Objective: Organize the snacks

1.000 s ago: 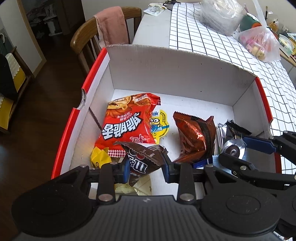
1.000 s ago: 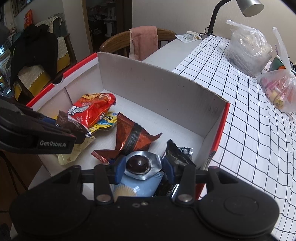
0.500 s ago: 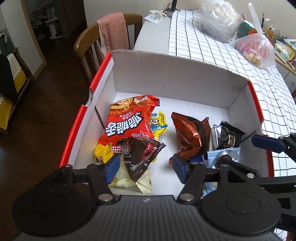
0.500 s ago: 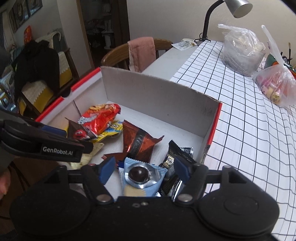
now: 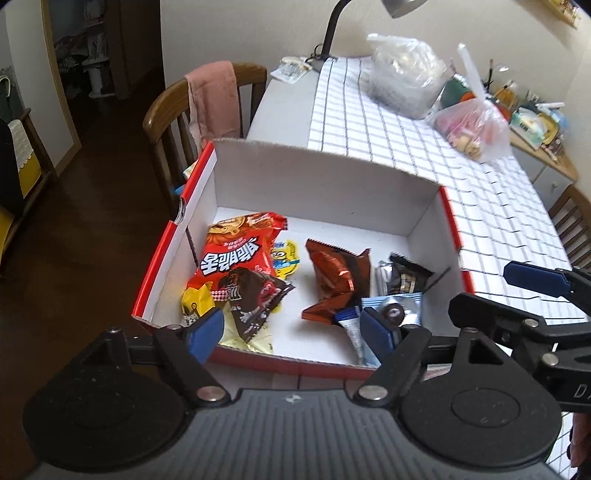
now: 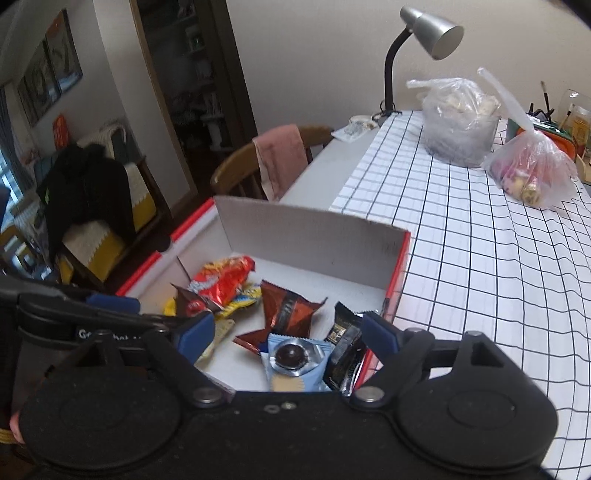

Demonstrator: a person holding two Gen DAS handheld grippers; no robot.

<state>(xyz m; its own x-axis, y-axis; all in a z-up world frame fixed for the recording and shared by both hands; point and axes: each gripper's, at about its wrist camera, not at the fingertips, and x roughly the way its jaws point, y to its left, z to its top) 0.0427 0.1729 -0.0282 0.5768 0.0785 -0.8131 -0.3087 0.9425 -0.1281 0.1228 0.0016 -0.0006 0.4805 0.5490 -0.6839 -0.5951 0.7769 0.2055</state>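
The left hand-held gripper (image 5: pixel 291 332) stands spread, its jaws having just been opening, with nothing pinched between its blue pads; the right hand-held gripper (image 6: pixel 286 334) is likewise spread, jaws just opened, empty.

Just ahead of and below the left one lies a dark brown candy packet (image 5: pixel 255 299), resting partly on a large red crinkled snack bag (image 5: pixel 236 251) and on a pale yellow wrapper (image 5: pixel 251 339) whose print cannot be read. A small yellow packet (image 5: pixel 195 302) is half hidden behind the left pad.

Just ahead of the right one lies a light blue wrapper with a round chocolate picture (image 6: pixel 291 356); its lower edge is cut off by the gripper body. Beside it, towards the right pad, sits a black-and-silver foil packet (image 6: pixel 343 347), partly hidden. Beyond it is a reddish-brown foil packet (image 6: pixel 284 310), and past that a yellow cartoon-printed packet (image 6: pixel 240 301) tucked under the red bag.

All eight snacks lie inside one white cardboard box with red rims (image 5: pixel 325 192), open at the top, standing on the counter (image 6: pixel 480 258) covered in a white black-gridded cloth.

Farther out on the counter stand two plastic bags, one clear-grey (image 6: pixel 458 122) and one pinkish (image 6: pixel 532 173), contents hard to make out, and one grey desk lamp (image 6: pixel 428 33). One wooden chair draped with a pink cloth (image 6: pixel 280 158) stands beyond the box.
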